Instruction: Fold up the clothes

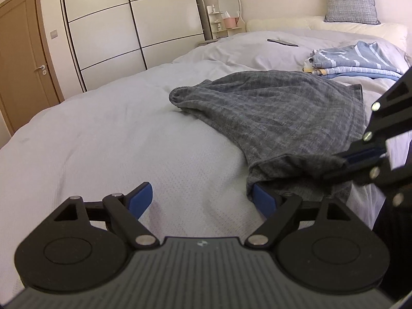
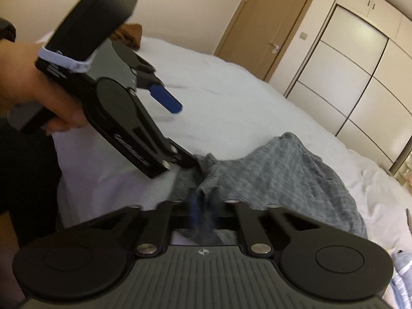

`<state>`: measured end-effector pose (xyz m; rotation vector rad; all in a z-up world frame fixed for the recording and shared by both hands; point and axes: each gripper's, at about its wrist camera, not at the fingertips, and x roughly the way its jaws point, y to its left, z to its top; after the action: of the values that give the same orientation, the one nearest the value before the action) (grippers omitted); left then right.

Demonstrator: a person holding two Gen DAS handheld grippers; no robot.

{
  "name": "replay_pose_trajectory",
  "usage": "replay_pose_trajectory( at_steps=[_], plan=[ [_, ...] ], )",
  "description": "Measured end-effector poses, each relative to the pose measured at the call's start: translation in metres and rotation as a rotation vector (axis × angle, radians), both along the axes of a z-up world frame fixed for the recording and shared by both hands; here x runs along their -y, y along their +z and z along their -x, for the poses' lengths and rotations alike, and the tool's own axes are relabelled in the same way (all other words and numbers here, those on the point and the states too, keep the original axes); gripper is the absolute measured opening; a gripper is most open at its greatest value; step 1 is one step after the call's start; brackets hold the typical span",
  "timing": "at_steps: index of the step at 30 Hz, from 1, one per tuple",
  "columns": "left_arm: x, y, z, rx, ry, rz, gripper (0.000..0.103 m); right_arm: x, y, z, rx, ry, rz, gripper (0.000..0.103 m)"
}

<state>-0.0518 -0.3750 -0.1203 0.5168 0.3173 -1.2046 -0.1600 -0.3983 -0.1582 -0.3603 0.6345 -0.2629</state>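
Observation:
A grey knit garment point(image 1: 270, 113) lies crumpled on the white bed point(image 1: 116, 139); it also shows in the right wrist view point(image 2: 283, 170). My left gripper point(image 1: 203, 198) is open, its right blue pad touching the garment's near corner, its left pad over bare sheet. It also shows in the right wrist view point(image 2: 185, 134), open beside the garment's edge. My right gripper point(image 2: 202, 206) is shut on the garment's near edge; it appears at the right of the left wrist view point(image 1: 345, 158), pinching the cloth.
A folded blue striped stack point(image 1: 355, 61) lies at the far right of the bed. A dark phone point(image 1: 282, 42) lies further back. A grey pillow point(image 1: 350, 0), an oval mirror point(image 1: 229, 2), wardrobe doors point(image 1: 128, 25) and a brown door point(image 1: 23, 59) stand behind.

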Motion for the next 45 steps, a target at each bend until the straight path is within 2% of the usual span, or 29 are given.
replay_pose_trajectory(
  at_steps=[4, 9, 11, 13, 14, 16, 18, 23, 26, 29, 30, 31, 32, 33, 34, 37, 40, 42, 45],
  plan=[
    [0.001, -0.001, 0.0, 0.006, -0.007, 0.002, 0.084, -0.005, 0.005, 0.008, -0.043, 0.072, 0.047, 0.003],
    [-0.003, 0.0, -0.001, 0.013, -0.011, 0.008, 0.084, -0.005, -0.009, 0.007, -0.111, 0.116, 0.083, 0.005],
    [-0.009, 0.002, -0.001, 0.036, -0.011, 0.009, 0.083, -0.008, -0.011, 0.005, -0.129, 0.132, 0.084, 0.011],
    [-0.018, 0.005, 0.004, 0.089, -0.053, 0.005, 0.083, -0.009, -0.01, 0.007, -0.127, 0.139, 0.076, 0.011],
    [-0.022, 0.007, 0.007, 0.12, -0.079, 0.002, 0.083, -0.009, -0.009, 0.011, -0.121, 0.127, 0.064, 0.007],
    [-0.031, 0.007, 0.018, 0.217, -0.166, -0.011, 0.083, -0.009, -0.007, 0.019, -0.109, 0.102, 0.041, 0.01],
    [-0.036, 0.002, 0.034, 0.358, -0.274, -0.04, 0.083, -0.007, -0.005, 0.027, -0.095, 0.06, 0.02, 0.017],
    [-0.039, -0.027, 0.071, 0.782, -0.547, -0.103, 0.083, 0.002, -0.005, 0.046, -0.059, -0.079, -0.019, 0.025],
    [-0.032, -0.04, 0.081, 0.921, -0.658, -0.117, 0.081, 0.009, -0.003, 0.055, -0.028, -0.146, -0.041, 0.03],
    [-0.024, -0.05, 0.09, 1.02, -0.741, -0.125, 0.075, 0.018, 0.0, 0.064, 0.0, -0.203, -0.049, 0.035],
    [-0.02, -0.052, 0.092, 1.036, -0.759, -0.134, 0.073, 0.021, 0.0, 0.066, 0.007, -0.223, -0.05, 0.04],
    [-0.016, -0.051, 0.094, 1.037, -0.77, -0.147, 0.057, 0.025, -0.001, 0.067, 0.015, -0.242, -0.051, 0.044],
    [-0.012, -0.051, 0.096, 1.039, -0.782, -0.161, 0.031, 0.028, -0.001, 0.069, 0.022, -0.261, -0.05, 0.055],
    [-0.008, -0.047, 0.097, 1.008, -0.776, -0.164, 0.021, 0.029, -0.001, 0.071, 0.024, -0.276, -0.034, 0.063],
    [-0.005, -0.038, 0.095, 0.942, -0.747, -0.155, 0.013, 0.031, 0.0, 0.072, 0.026, -0.29, -0.019, 0.063],
    [0.002, -0.007, 0.085, 0.716, -0.658, -0.109, 0.01, 0.029, -0.004, 0.076, 0.016, -0.292, 0.045, 0.066],
    [0.002, 0.017, 0.071, 0.564, -0.593, -0.075, 0.009, 0.023, -0.01, 0.066, 0.015, -0.251, 0.136, 0.078],
    [0.001, 0.026, 0.067, 0.549, -0.593, -0.065, 0.007, 0.019, -0.014, 0.056, 0.026, -0.225, 0.208, 0.082],
    [-0.001, 0.034, 0.065, 0.553, -0.609, -0.063, 0.006, 0.026, -0.018, 0.031, 0.056, -0.182, 0.277, 0.078]
  ],
)
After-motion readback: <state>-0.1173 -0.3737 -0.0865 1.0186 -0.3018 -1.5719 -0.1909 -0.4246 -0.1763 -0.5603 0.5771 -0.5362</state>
